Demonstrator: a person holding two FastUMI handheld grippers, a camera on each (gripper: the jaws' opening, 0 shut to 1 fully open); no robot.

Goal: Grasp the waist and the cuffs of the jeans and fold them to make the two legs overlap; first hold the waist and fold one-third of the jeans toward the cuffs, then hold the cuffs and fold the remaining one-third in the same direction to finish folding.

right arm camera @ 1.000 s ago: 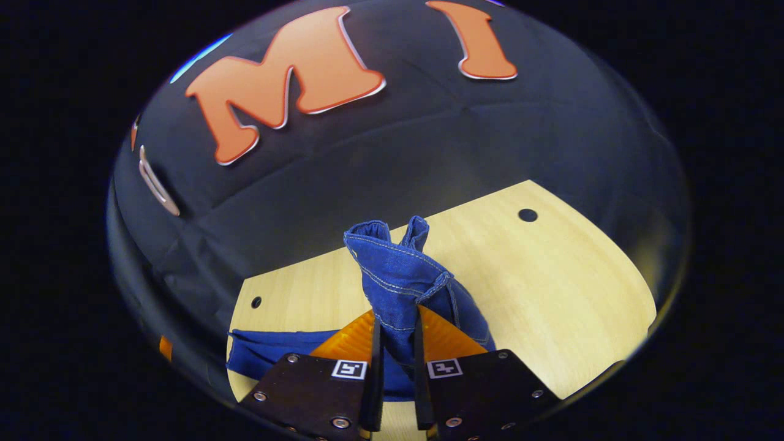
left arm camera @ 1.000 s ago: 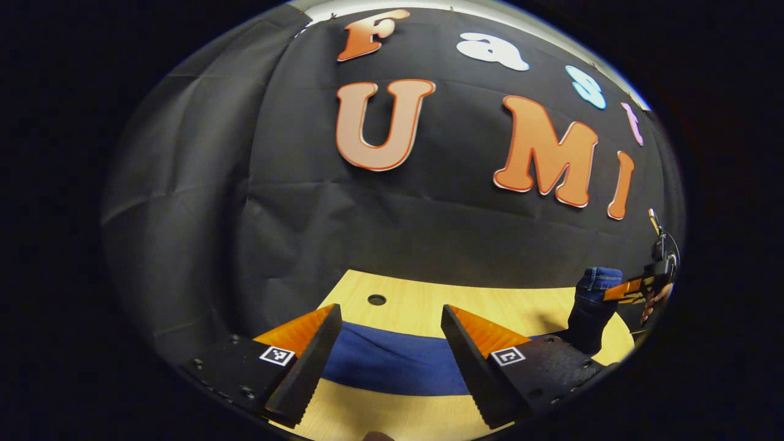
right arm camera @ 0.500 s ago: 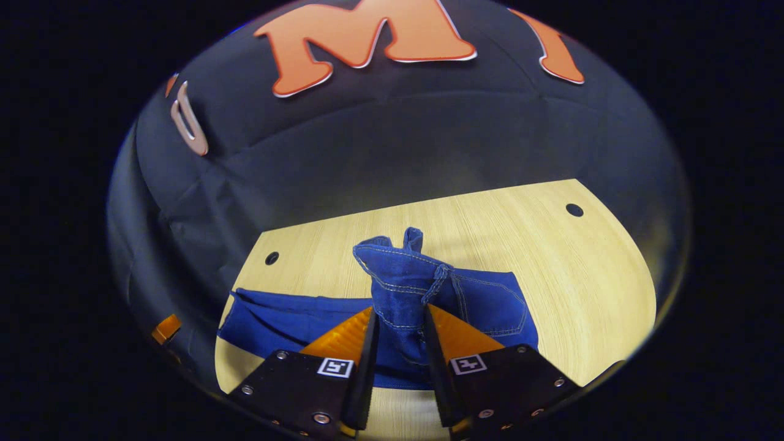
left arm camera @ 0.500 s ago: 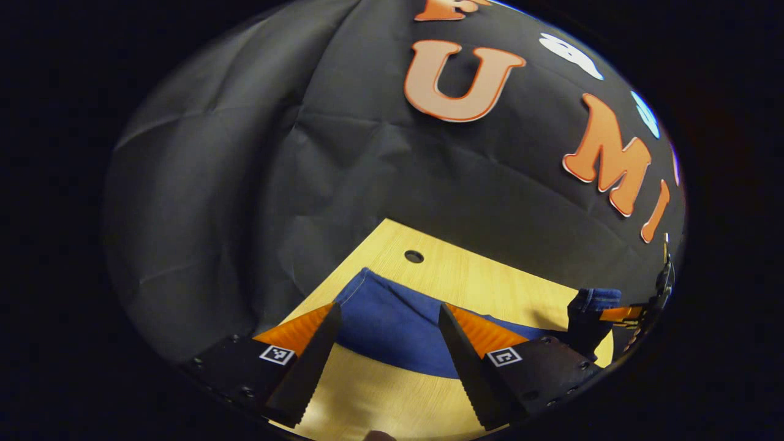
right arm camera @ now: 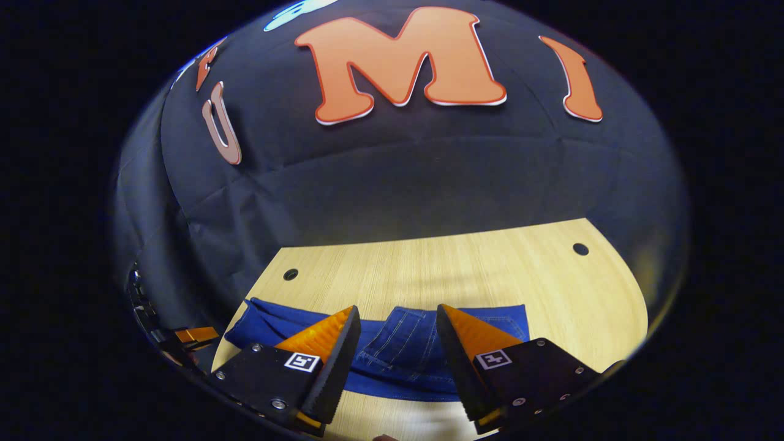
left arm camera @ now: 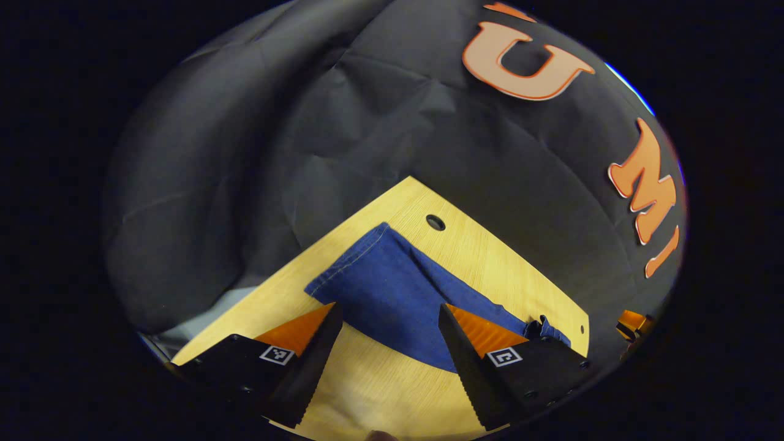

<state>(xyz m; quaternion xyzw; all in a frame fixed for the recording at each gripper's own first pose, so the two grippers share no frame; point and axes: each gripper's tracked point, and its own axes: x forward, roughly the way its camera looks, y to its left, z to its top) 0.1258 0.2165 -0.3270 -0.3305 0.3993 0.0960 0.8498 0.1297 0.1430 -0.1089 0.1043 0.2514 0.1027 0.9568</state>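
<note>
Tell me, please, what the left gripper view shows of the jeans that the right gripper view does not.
Left gripper view: the hemmed cuff end of the jeans, lying flat near one table hole, with the left gripper open above it.

Right gripper view: the stitched waist and pocket part, under the open right gripper, plus two table holes.

Both: blue jeans flat on the wooden table, against the black cloth wall.

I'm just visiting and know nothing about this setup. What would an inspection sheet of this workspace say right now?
Surface: pale wooden table with small round holes.
Job's things: blue jeans lying flat on the table, cuff end in the left gripper view.
Clutter: nothing seen.
Grippers: left gripper open above the cuff end; right gripper open above the waist end, holding nothing.
Cables: nothing seen.
Surroundings: black cloth wall behind the table.
</note>
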